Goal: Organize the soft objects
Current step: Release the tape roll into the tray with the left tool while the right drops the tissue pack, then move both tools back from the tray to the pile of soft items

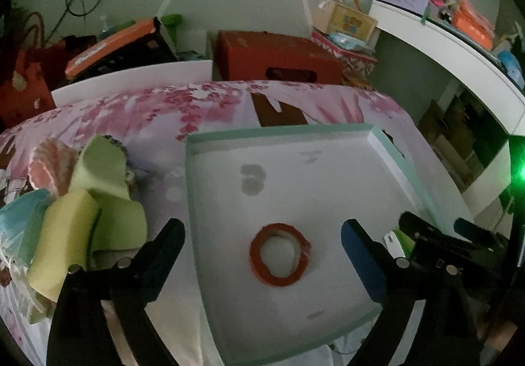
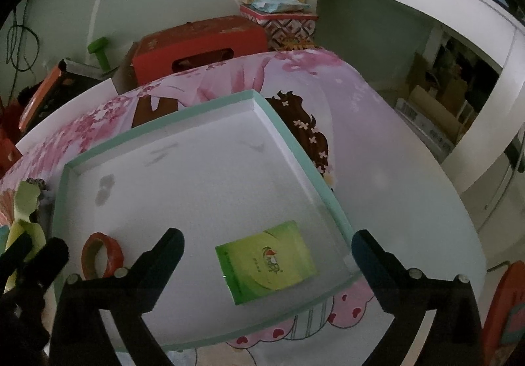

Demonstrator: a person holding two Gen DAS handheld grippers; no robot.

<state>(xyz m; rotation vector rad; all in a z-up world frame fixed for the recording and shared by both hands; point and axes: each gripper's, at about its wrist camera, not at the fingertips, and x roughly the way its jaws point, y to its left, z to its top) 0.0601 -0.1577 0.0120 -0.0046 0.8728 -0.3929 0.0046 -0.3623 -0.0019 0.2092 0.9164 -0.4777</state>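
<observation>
Nearest the lens in the left wrist view, the left claw (image 1: 262,254) stands spread wide with nothing between its fingers; below the gap lies an orange ring (image 1: 279,256), flat on the floor of a shallow white tray (image 1: 387,149) with a pale green rim. In the right wrist view the right claw (image 2: 267,261) is likewise released and empty, hanging over a green packet (image 2: 266,261) that lies flat, label up, near the tray's front right corner. Both pieces look set down rather than held: neither touches a finger, and they lie well apart, the ring toward the tray's left side and the packet toward its right, which seems a way to keep the tray tidy.

The tray sits on a counter covered by a pink flowered cloth (image 1: 137,113). Just left of the tray is a heap of soft things yet to be sorted: yellow-green sponges (image 1: 70,228), a light blue piece (image 1: 19,218) and a pink striped one (image 1: 49,165), leaning on each other. The sponges look thick, blocky and squashy. Most of the tray floor is still bare, so the sorting appears to be at an early stage.
</observation>
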